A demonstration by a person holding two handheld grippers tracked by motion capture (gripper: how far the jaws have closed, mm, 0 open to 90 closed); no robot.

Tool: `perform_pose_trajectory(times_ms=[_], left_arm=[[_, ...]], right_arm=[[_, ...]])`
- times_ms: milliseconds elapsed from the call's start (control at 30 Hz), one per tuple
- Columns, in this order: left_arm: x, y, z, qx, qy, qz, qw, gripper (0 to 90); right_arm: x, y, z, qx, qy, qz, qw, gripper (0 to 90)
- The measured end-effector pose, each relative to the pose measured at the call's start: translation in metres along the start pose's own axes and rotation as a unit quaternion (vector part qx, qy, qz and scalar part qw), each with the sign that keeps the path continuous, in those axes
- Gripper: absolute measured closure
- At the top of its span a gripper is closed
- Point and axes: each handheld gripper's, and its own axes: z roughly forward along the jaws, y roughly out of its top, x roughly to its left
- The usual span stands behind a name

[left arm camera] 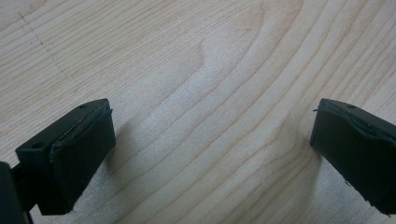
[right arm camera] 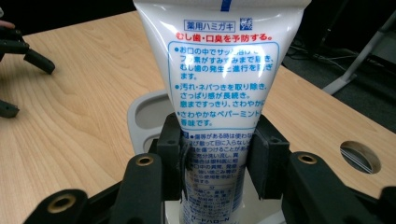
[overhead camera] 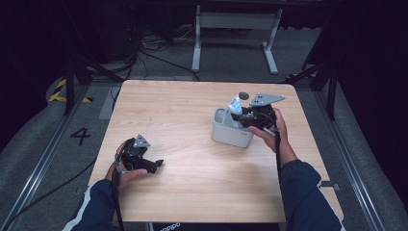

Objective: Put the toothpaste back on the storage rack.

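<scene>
**Fingers: right pair clamped on tube, left pair spread over bare wood**

Fingers (right arm camera: 261,158) of the right gripper (right arm camera: 217,161) press on both sides of a white toothpaste tube (right arm camera: 219,70), low on its printed body. Tube stands upright, flat crimped end up, blue and red Japanese print facing the camera. Its lower end sits over the grey holder (right arm camera: 140,112), one open round compartment visible to the left of the tube; whether the tube's base touches the holder's floor cannot be told.

High view: right gripper (overhead camera: 243,115) at the holder's (overhead camera: 226,130) far right corner, tube (overhead camera: 235,103) sticking up above the rim. Holder stands right of centre on the table (overhead camera: 192,192), well in from the right and far edges. A round cable hole (overhead camera: 244,96) lies in the tabletop just behind it, nearer the far edge.

Left gripper (overhead camera: 156,164) rests low at the near left of the table, held in the person's left hand (overhead camera: 126,175), not far from the left edge. Its fingers (left arm camera: 74,154) stand wide apart, nothing between them, just bare wood grain below.

Open room: broad bare stretch of tabletop between the two grippers, and the whole far left quarter. Floor beyond the far edge carries cables and a white stand frame (overhead camera: 235,29).
</scene>
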Motion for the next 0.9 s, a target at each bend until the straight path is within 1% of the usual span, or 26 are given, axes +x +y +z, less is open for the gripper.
perform_pose_trajectory(times_ms=[100, 233, 300, 600, 900], left_arm=[[0.000, 0.000, 0.000, 0.000, 0.000, 0.000, 1.0000, 0.5], [0.000, 0.000, 0.000, 0.000, 0.000, 0.000, 1.0000, 0.5], [0.000, 0.000, 0.000, 0.000, 0.000, 0.000, 1.0000, 0.5], [0.000, 0.000, 0.000, 0.000, 0.000, 0.000, 1.0000, 0.5], [0.000, 0.000, 0.000, 0.000, 0.000, 0.000, 1.0000, 0.5]], right_arm=[[0.000, -0.004, 0.001, 0.009, 0.001, -0.001, 1.0000, 62.2], [0.000, -0.006, 0.001, 0.011, 0.000, -0.001, 0.9999, 62.2], [0.001, -0.007, 0.000, 0.015, 0.004, -0.002, 0.9999, 62.2], [0.000, -0.011, 0.000, 0.028, 0.007, -0.005, 0.9996, 61.6], [0.001, -0.013, -0.002, 0.024, 0.011, -0.004, 0.9996, 59.9]])
